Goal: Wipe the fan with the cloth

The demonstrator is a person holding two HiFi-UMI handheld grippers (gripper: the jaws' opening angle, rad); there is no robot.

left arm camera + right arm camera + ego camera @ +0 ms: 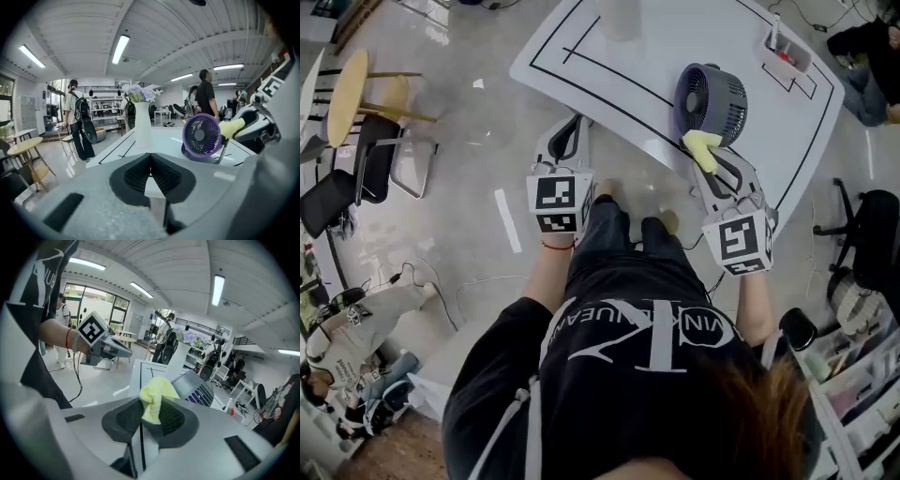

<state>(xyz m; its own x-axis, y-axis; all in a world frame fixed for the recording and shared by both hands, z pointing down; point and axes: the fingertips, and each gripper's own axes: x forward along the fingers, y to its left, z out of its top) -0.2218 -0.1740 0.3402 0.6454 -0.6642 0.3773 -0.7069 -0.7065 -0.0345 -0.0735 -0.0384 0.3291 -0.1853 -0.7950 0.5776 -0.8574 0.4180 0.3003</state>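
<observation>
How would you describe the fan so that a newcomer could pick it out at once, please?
Start at the white table with black lines. Near the edge closest to the person, just beyond the right gripper and its yellow cloth, stands the fan. It is the only round, purple, grilled thing there; the vase is tall and white.

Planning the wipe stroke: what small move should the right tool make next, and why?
Probably sweep the cloth along the fan housing: the right tool is shut on the cloth, which sits right at the fan's near rim, while the left tool is shut and empty.
</observation>
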